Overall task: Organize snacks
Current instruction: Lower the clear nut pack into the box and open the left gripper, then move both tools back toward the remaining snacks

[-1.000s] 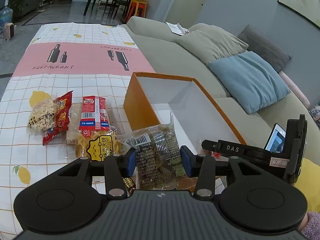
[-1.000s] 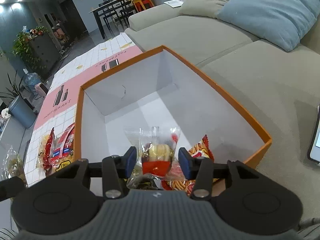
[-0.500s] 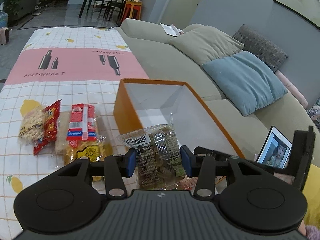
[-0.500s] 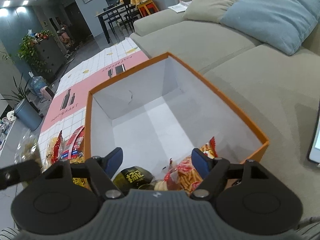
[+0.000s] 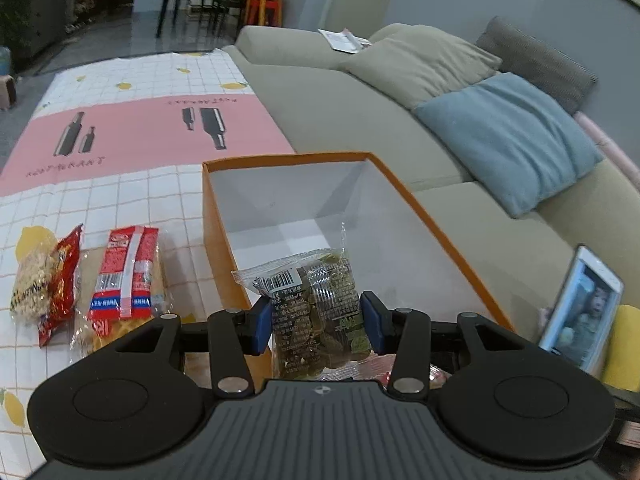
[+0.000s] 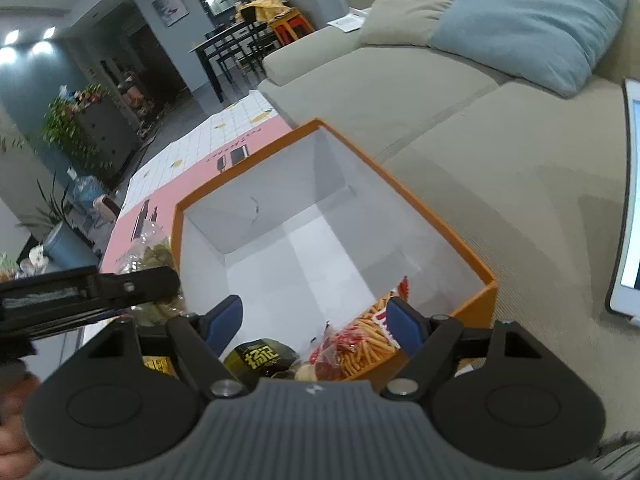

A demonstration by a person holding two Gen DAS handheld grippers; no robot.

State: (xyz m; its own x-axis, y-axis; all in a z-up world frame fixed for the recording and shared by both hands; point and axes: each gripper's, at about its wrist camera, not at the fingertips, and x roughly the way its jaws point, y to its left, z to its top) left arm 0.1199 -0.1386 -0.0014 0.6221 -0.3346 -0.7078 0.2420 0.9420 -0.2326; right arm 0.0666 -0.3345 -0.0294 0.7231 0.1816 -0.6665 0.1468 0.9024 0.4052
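Snacks are partly sorted: inside the orange box [image 6: 482, 280], right under the right gripper [image 6: 316, 320], I can see a dark packet [image 6: 262, 356] and a red bag of sticks [image 6: 362, 344] lying at the near end. That gripper's fingers stand wide apart with nothing between them. The left gripper [image 5: 318, 320] is clamped on a clear bag of green snacks [image 5: 316, 308], held upright just over the box's near-left corner. To the left of those tongs, on the checked cloth [image 5: 120, 196], two more packs wait: a red-labelled one [image 5: 126, 276] and a peanut bag [image 5: 40, 280] beyond it. So I'd reckon the job is around halfway, with one bag in the air and at least two to fetch.

Ahead of both tongs the box floor is bare and white, plenty of room to drop into. The orange wall sits close below the left fingers, so the bag wants carrying inward before release. A phone [image 5: 580, 304] leans to the right of the box.
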